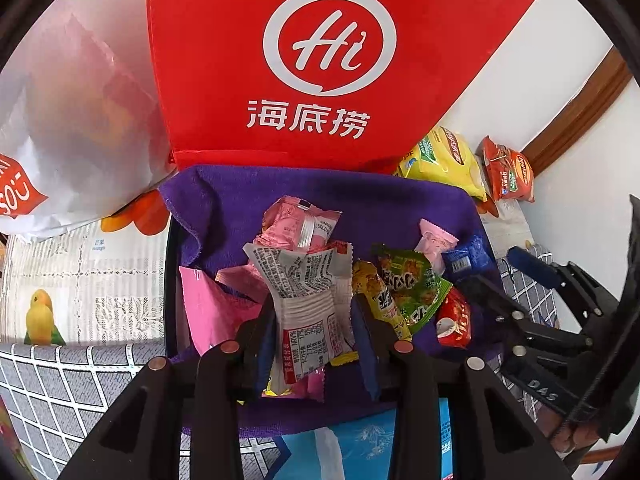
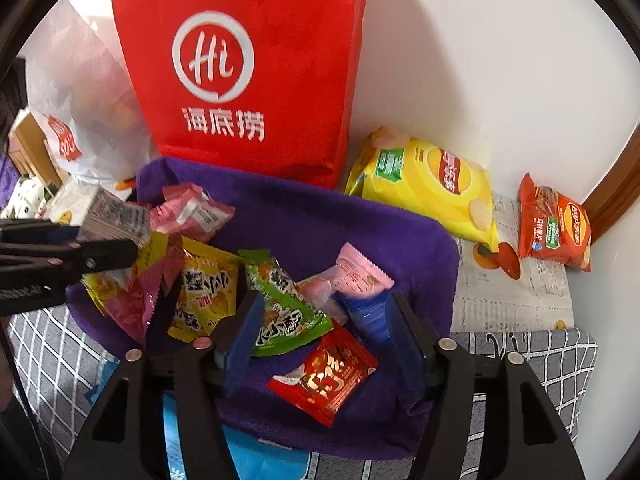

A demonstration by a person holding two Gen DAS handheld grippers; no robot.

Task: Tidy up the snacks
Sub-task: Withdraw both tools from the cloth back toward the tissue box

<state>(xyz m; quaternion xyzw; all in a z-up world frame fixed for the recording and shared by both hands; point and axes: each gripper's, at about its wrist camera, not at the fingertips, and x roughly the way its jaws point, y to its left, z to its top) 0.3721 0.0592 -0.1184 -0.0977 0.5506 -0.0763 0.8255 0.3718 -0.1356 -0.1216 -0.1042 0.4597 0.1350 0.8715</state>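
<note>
Your left gripper (image 1: 314, 320) is clamped on a white snack packet (image 1: 306, 300), lifted clear of the pile so it can be sorted apart. Your right gripper (image 2: 320, 320) stands open over the green packet (image 2: 286, 308) and red packet (image 2: 324, 372), gripping nothing. The loose snacks lie on the purple towel (image 2: 360, 216), fronting the red bag (image 2: 248, 72).
</note>
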